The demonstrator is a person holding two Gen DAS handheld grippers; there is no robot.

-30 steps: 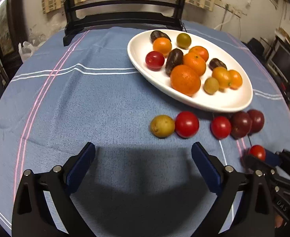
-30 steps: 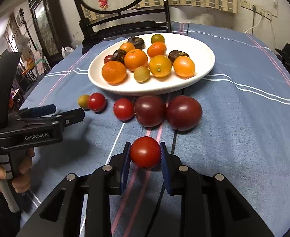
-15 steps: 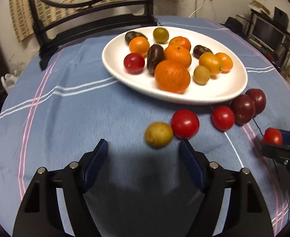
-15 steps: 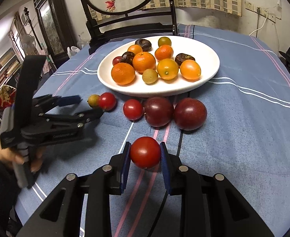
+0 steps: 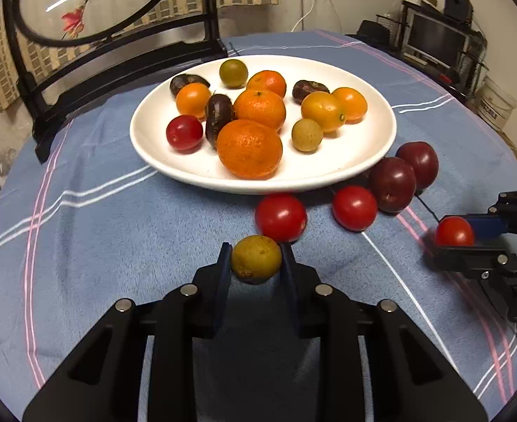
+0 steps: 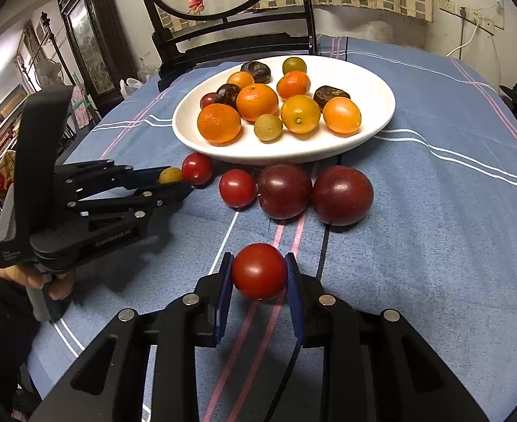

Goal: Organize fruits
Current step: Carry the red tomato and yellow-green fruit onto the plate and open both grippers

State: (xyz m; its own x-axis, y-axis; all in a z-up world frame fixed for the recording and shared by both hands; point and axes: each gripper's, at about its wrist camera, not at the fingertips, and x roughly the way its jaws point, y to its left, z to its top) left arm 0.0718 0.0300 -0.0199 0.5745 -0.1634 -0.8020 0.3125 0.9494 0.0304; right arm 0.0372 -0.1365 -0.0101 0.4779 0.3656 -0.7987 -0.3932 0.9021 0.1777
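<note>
the left gripper (image 5: pixel 256 258) has its flat blue pads pressed on both sides of a small round yellow-green fruit (image 5: pixel 256 259) with a dull, slightly speckled skin, low over the fuzzy blue tablecloth (image 5: pixel 124 225). a glossy red cherry tomato (image 5: pixel 281 217) sits just behind it, touching or nearly so. the right gripper (image 6: pixel 259 276) is clamped on another smooth red cherry tomato (image 6: pixel 259 275), over the pink stripes of the cloth.

behind them stands a shallow oval white plate (image 5: pixel 371 147), glazed and smooth, loaded with dimpled mandarins (image 5: pixel 249 148), smooth orange kumquats (image 5: pixel 323 111), wrinkled dark dates (image 5: pixel 219 117), a pale tan longan (image 5: pixel 306 134), an olive-green fruit and one red tomato. along its near rim lie a third loose cherry tomato (image 6: pixel 237 187) and two larger dark purple plums (image 6: pixel 342 194), shiny and round, side by side and touching.

the cloth left of the plate is open; so is the broad stretch to its right in the right wrist view. the table's round edge curves away on both sides, and a dark wooden chair (image 6: pixel 223 45) stands at the far edge.
</note>
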